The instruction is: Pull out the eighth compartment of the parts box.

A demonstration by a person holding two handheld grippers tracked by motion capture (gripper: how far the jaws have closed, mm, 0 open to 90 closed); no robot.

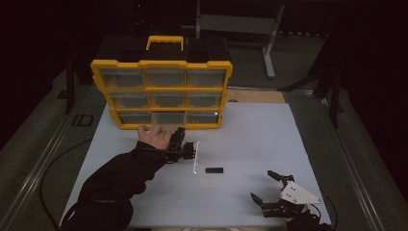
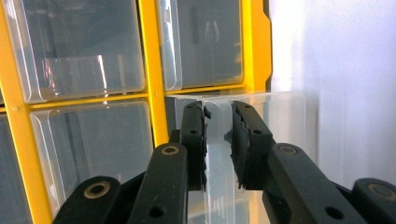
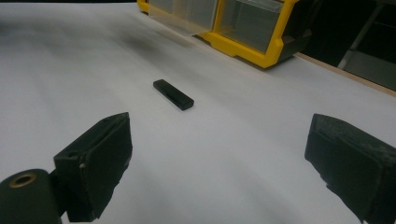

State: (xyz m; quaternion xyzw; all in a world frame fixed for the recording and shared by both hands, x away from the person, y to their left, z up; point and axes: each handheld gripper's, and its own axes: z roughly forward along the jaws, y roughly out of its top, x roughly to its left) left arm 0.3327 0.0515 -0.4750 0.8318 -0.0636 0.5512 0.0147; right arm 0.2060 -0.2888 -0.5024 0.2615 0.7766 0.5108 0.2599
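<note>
Drawer (image 2: 219,154) pinched in left gripper (image 2: 218,140) beside yellow organizer (image 1: 161,89); right gripper (image 3: 219,168) gapes empty.

Clear plastic drawer (image 2: 219,154), pulled partway out of the bottom row of the yellow-framed organizer (image 1: 161,62); organizer stands upright at the table's far side.

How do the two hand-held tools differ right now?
The left tool has its jaws pinched on the clear drawer of the yellow organizer; the right tool gapes wide, holding nothing. The left sits beside the organizer, the right near the table's front edge. Both have black jaws.
</note>
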